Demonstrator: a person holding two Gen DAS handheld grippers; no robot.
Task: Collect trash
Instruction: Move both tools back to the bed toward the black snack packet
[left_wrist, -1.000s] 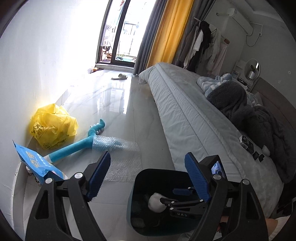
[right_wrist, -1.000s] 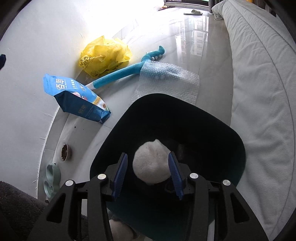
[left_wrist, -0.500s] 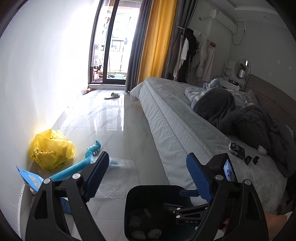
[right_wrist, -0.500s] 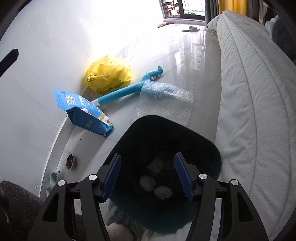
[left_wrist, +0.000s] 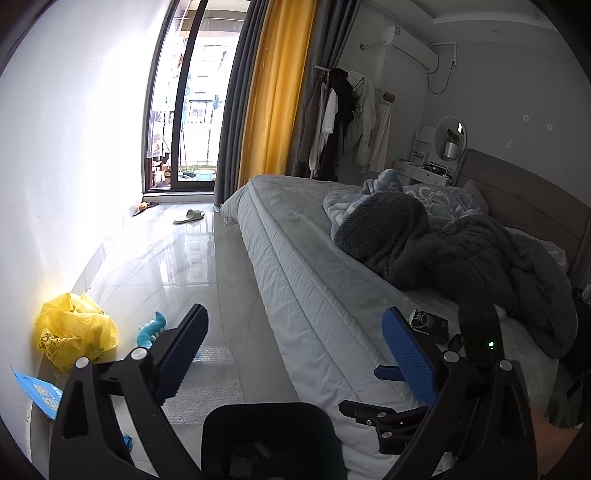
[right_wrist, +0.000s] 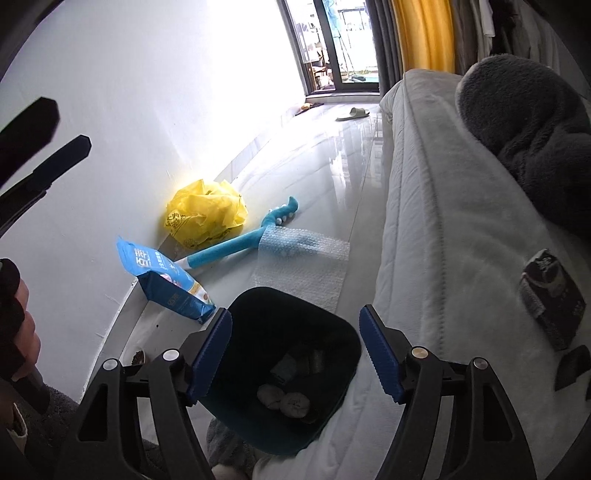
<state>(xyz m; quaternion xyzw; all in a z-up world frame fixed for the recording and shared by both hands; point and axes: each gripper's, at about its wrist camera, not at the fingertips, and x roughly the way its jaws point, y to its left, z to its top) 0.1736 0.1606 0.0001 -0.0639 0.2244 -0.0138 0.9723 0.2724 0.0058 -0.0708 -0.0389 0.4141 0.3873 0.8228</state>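
Trash bin (right_wrist: 258, 317): two white wads (right_wrist: 284, 400) inside, other contents indistinct. My right claw (right_wrist: 295, 356) has just been opening, empty; left claw (left_wrist: 295, 356) spread, empty.

Both hand-held grippers: black angular plastic frames, silver screw heads at pivots, ribbed blue finger pads (right_wrist: 210, 354). Green indicator light on one body. Black finger strap.
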